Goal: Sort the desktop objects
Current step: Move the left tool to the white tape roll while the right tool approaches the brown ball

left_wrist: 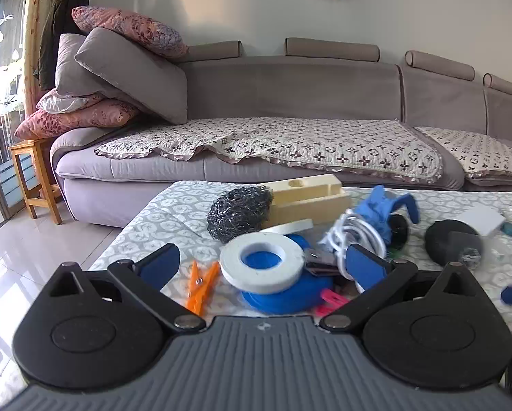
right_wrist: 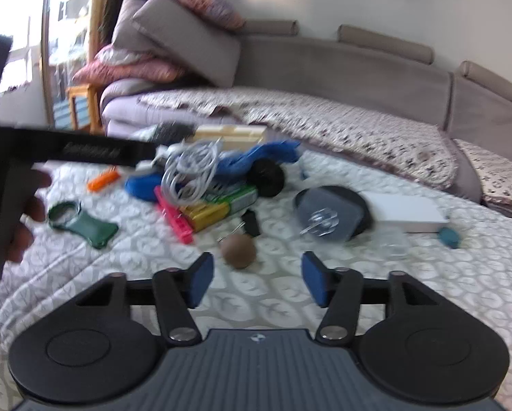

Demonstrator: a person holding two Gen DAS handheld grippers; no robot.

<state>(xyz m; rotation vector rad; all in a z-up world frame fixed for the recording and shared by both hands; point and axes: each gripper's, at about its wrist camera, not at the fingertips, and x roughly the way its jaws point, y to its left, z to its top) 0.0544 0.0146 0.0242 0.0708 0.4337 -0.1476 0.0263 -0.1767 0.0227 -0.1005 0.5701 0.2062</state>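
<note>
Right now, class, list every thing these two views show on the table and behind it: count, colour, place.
steel scourer: one, dark grey, far left of the pile
wooden block: one, cream, behind the scourer
tape roll: one, white, on a blue item
clothes peg: one, orange, left of the roll
pink peg: one, beside the green-yellow box
cable: one coil, white, pile centre
toy car: one, blue, behind the cable
brown ball: one, nearest the right gripper
green opener: one, left
black disc: one, right
white box: one, far right
sofa: one, grey, behind the table
left gripper: open
right gripper: open
</note>
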